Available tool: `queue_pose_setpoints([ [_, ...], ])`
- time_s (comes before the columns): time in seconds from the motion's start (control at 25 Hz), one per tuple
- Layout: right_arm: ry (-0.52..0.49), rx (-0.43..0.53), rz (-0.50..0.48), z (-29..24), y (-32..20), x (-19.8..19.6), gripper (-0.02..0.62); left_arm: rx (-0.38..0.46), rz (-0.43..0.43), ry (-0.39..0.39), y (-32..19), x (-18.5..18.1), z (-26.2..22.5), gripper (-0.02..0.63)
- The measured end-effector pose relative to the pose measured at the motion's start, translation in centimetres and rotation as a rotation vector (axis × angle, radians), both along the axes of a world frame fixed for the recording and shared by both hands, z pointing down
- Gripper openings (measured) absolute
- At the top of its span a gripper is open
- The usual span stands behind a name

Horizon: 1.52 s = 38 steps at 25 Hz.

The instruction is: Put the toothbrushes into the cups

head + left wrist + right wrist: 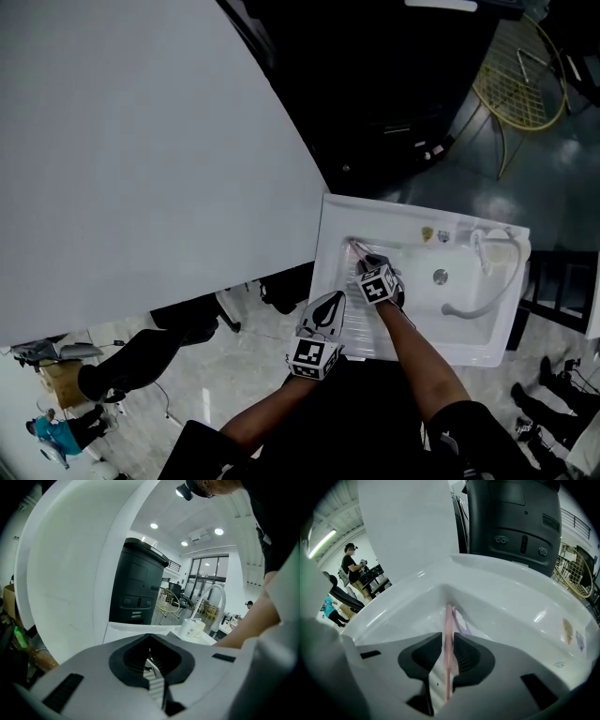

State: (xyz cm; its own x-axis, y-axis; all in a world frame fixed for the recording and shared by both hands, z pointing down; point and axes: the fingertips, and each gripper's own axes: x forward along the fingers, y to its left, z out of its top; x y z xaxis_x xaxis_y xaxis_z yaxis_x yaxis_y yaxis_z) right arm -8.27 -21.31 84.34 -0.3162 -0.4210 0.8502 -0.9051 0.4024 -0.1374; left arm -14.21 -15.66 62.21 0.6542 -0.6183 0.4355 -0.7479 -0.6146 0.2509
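Observation:
A pink toothbrush (448, 631) stands clamped between the jaws of my right gripper (447, 649), its head reaching toward the far left corner of the white sink basin (501, 597). A pale purple toothbrush (462, 625) lies in the basin just beyond the jaws. From above, my right gripper (363, 258) is low inside the basin's left end with the pink toothbrush (356, 248) at its tip. My left gripper (327, 305) hovers at the sink's near left edge, shut and holding nothing. A white cup (193, 628) stands on the sink rim by the tap (207, 597).
The sink (330, 217) has a drain (440, 277) and a curved white tap (495, 281) at its right end. A big white panel (141, 141) rises on the left. Behind are a dark cabinet (138, 588) and a yellow wire chair (520, 80).

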Motion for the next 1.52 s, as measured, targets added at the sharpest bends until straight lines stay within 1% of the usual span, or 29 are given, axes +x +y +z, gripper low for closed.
queue_pose_setpoints([
  [0.16,-0.001,-0.006,-0.009,-0.2,-0.2,-0.3,0.081,-0.008,0.008,0.001,0.1,-0.2,-0.2,0.012],
  [0.28,0.021,-0.001,-0.021,-0.4,-0.5,-0.2,0.063,-0.005,0.01,0.01,0.0,-0.3,-0.5,0.012],
  [0.36,0.032,0.008,-0.024,-0.3,-0.6,-0.2,0.061,-0.001,-0.006,0.02,-0.2,-0.7,-0.6,0.012],
  [0.52,0.045,0.013,-0.028,-0.2,-0.2,-0.3,0.06,0.001,-0.068,0.035,-0.9,-2.5,-0.9,0.012],
  [0.6,0.032,0.037,-0.017,-1.1,-0.1,-0.6,0.06,0.017,-0.069,0.041,-1.2,-3.0,-1.3,0.013],
  [0.72,-0.026,0.097,0.047,-3.8,0.4,-0.6,0.06,0.039,-0.049,0.06,-1.2,-3.1,-1.6,0.012],
  [0.84,-0.081,0.164,0.108,-7.3,1.4,-1.0,0.06,0.028,-0.015,0.082,-0.5,-3.1,-1.3,0.012],
  [1.12,-0.128,0.31,0.205,-15.0,5.0,-1.5,0.06,0.012,0.098,0.146,1.6,-2.8,-0.7,0.012],
  [1.2,-0.137,0.355,0.261,-17.2,6.3,-1.0,0.06,0.032,0.146,0.14,2.4,-2.6,-0.7,0.012],
  [1.28,-0.134,0.408,0.324,-19.6,7.6,-0.1,0.06,0.085,0.21,0.125,3.3,-1.9,-1.3,0.012],
  [1.36,-0.139,0.457,0.386,-21.9,9.1,0.9,0.06,0.111,0.253,0.136,4.1,-1.1,-2.2,0.013],
  [1.52,-0.167,0.524,0.462,-25.1,11.5,2.6,0.06,0.107,0.263,0.154,5.0,0.6,-3.6,0.012],
])
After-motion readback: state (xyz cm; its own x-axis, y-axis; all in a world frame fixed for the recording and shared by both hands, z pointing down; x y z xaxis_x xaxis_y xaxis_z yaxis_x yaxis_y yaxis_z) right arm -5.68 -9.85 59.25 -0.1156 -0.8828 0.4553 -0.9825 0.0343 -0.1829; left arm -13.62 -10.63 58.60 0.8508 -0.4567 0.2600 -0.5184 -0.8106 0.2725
